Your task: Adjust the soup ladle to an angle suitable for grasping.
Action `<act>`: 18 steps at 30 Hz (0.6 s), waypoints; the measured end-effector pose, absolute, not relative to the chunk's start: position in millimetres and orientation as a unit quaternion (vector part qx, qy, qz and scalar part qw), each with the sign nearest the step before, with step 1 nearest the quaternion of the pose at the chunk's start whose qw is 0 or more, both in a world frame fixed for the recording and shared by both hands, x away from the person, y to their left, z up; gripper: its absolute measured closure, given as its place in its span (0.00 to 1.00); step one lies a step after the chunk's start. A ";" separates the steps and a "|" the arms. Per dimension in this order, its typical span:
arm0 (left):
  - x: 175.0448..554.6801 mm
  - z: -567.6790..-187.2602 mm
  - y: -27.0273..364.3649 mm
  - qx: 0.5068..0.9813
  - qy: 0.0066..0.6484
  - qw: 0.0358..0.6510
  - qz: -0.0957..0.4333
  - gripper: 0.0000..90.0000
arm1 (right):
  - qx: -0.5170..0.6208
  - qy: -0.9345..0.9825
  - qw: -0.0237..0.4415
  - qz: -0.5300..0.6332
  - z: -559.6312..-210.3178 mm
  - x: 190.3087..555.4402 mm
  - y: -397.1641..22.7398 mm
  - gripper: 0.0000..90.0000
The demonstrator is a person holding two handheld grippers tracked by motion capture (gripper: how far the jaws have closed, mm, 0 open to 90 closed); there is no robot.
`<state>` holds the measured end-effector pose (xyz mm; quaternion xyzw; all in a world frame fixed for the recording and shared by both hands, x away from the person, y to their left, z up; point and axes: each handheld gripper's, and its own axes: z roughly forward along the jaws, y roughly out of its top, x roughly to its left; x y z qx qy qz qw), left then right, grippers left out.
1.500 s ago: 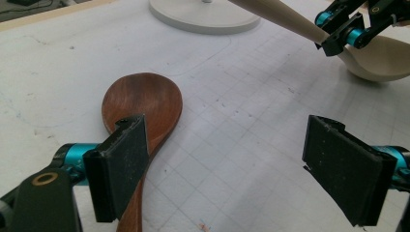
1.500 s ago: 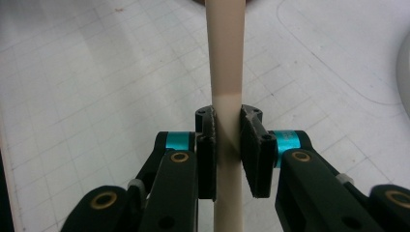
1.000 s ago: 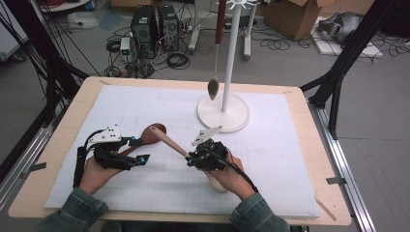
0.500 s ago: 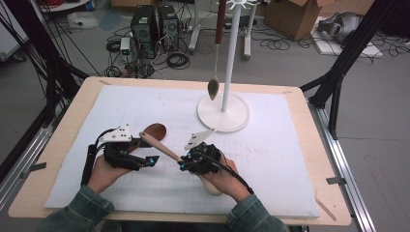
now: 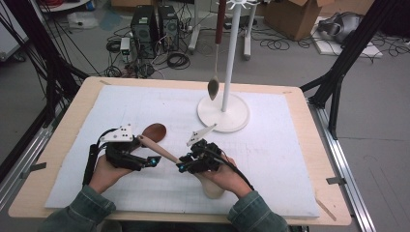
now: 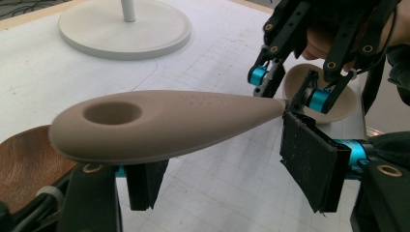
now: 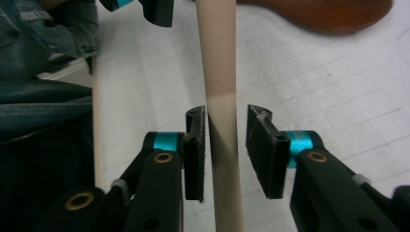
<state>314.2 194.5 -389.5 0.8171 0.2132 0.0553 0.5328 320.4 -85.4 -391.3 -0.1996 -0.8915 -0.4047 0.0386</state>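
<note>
We see a spoon (image 5: 155, 145) with a tan handle and brown wooden bowl lying across the white mat on the worktop (image 5: 72, 111). Our right hand-held gripper (image 7: 226, 150) has its jaws spread around the handle, left pad touching it. Our left hand-held gripper (image 6: 232, 181) is spread wide beneath the handle's end. A white stand (image 5: 223, 111) stands beyond.

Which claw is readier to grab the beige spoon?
Probably the right claw. Its pads sit close on both sides of the spoon handle, so a small squeeze would do. The left claw is wide open, and the handle end lies over one pad.
</note>
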 end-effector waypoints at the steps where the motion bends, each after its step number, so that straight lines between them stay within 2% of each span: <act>1: 313.8 -389.1 194.1 0.816 0.213 0.534 0.055 0.39 | -0.199 -0.891 0.050 -0.404 -392.5 322.9 -86.0 0.75; 4: 313.5 -388.5 193.8 0.817 0.212 0.534 0.056 0.39 | -0.205 -0.888 0.082 -0.402 -396.9 329.3 -85.6 0.73; 9: 313.3 -388.2 193.8 0.817 0.211 0.534 0.056 0.39 | -0.202 -0.883 0.110 -0.409 -397.4 335.4 -82.2 0.75; 13: 313.2 -388.0 194.3 0.819 0.209 0.532 0.054 0.39 | -0.203 -0.877 0.129 -0.415 -397.5 339.1 -81.5 0.84; 18: 313.4 -387.9 194.9 0.819 0.208 0.531 0.057 0.38 | -0.204 -0.883 0.105 -0.408 -394.3 336.1 -82.8 0.86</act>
